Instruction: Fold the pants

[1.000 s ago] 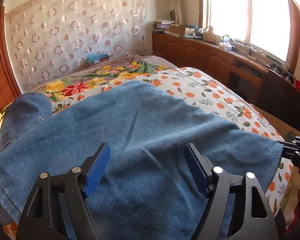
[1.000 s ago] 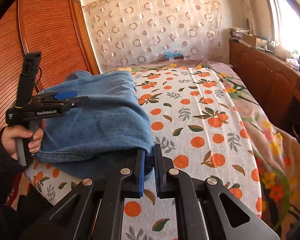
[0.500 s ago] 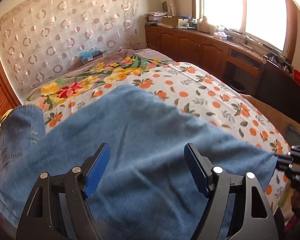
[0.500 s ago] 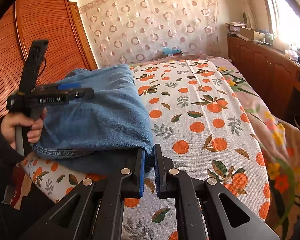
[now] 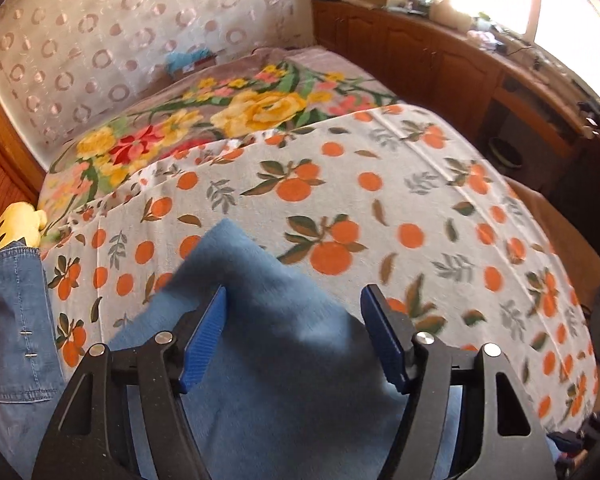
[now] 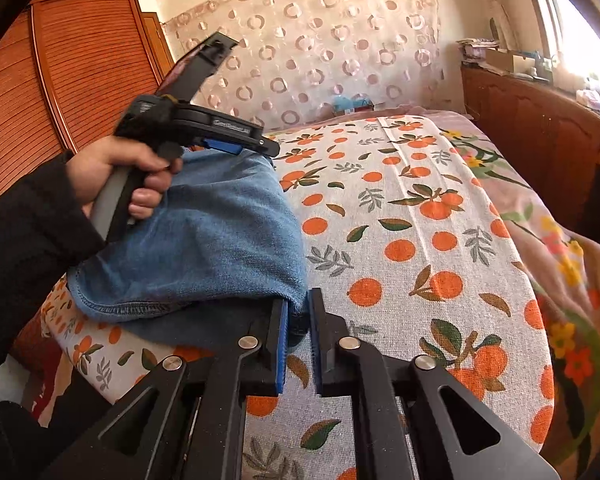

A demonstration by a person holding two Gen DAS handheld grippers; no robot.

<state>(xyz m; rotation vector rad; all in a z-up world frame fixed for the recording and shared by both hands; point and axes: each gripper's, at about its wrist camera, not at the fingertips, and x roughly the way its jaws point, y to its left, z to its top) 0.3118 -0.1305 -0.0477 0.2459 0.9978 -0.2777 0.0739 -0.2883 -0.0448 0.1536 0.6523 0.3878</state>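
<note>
Since a second ago my left hand-held gripper (image 5: 294,334) has swung up and toward the bed's far side, so far less denim fills its view and more orange-print sheet (image 5: 400,200) shows. Its blue pads (image 5: 204,336) stand wide apart over the pants (image 5: 268,360), gripping nothing. At the bed's left edge a stitched denim section (image 5: 16,312) lies flat (beside a yellow object I cannot identify). My right hand-held gripper (image 6: 298,344), at the bed's near edge, is clamped on the folded corner of the pants (image 6: 204,240).
</note>
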